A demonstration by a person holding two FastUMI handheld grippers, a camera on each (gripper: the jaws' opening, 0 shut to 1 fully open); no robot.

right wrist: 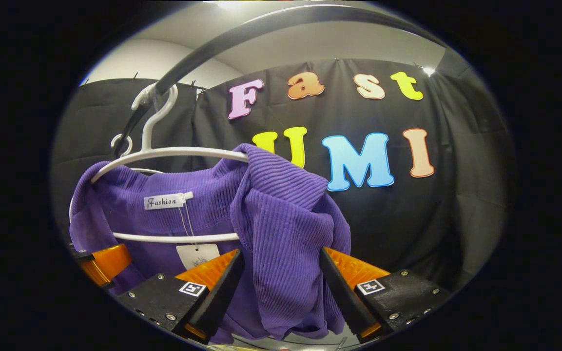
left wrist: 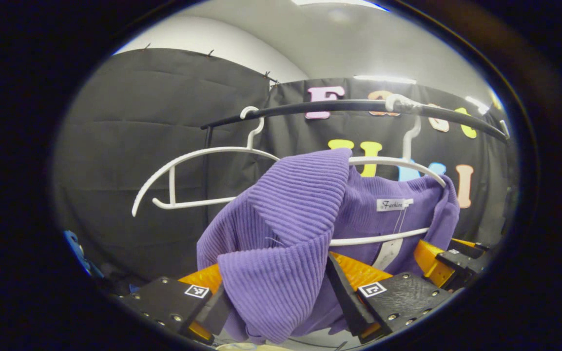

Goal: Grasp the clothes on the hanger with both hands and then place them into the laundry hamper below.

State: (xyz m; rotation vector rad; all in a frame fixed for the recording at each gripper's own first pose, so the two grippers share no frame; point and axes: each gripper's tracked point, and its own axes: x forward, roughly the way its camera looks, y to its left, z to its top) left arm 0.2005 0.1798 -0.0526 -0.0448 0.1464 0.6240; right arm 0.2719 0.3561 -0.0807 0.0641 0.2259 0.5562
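Both tongs (left wrist: pixel 276 292) (right wrist: pixel 281 287) pinch purple top (left wrist: pixel 281 229).

1. A dark, curved metal clothes rail (left wrist: pixel 349 106) spans the booth near the top; it also arcs overhead in the right gripper view (right wrist: pixel 242 34).
2. Two white plastic hangers hook over it: a bare one (left wrist: pixel 183 161) and one (right wrist: pixel 164 152) carrying a purple ribbed knit garment (right wrist: pixel 281 214).
3. The garment drapes over this hanger's shoulders and lower bar.
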